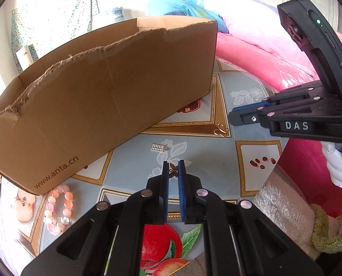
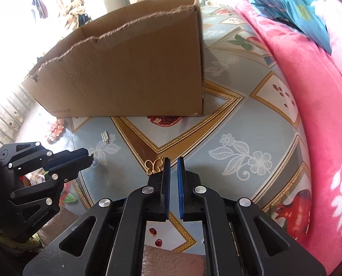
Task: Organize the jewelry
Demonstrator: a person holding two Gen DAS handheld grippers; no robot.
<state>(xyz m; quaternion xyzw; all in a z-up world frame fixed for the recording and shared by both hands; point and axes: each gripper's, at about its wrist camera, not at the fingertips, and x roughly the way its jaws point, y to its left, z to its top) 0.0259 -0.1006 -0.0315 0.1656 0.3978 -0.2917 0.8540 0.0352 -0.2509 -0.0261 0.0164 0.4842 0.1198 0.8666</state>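
A brown cardboard box (image 1: 97, 96) stands open on the patterned tablecloth; it also shows in the right wrist view (image 2: 136, 69). My left gripper (image 1: 173, 168) is shut on a small bronze butterfly charm (image 1: 173, 168), just above the cloth. A gold butterfly charm (image 2: 154, 166) lies beside my right gripper (image 2: 173, 163), whose jaws are nearly closed and empty; the same charm shows near the box (image 1: 221, 130). A silver clasp (image 1: 158, 147) lies in front of the box. A pink bead bracelet (image 1: 59, 209) lies at the box's left corner.
A pink blanket (image 2: 309, 115) borders the table on the right, with a blue quilt (image 1: 182, 7) behind. A plush beige cloth (image 1: 283, 209) lies at the table's near edge. The right gripper body (image 1: 292, 112) hovers to the right of the box.
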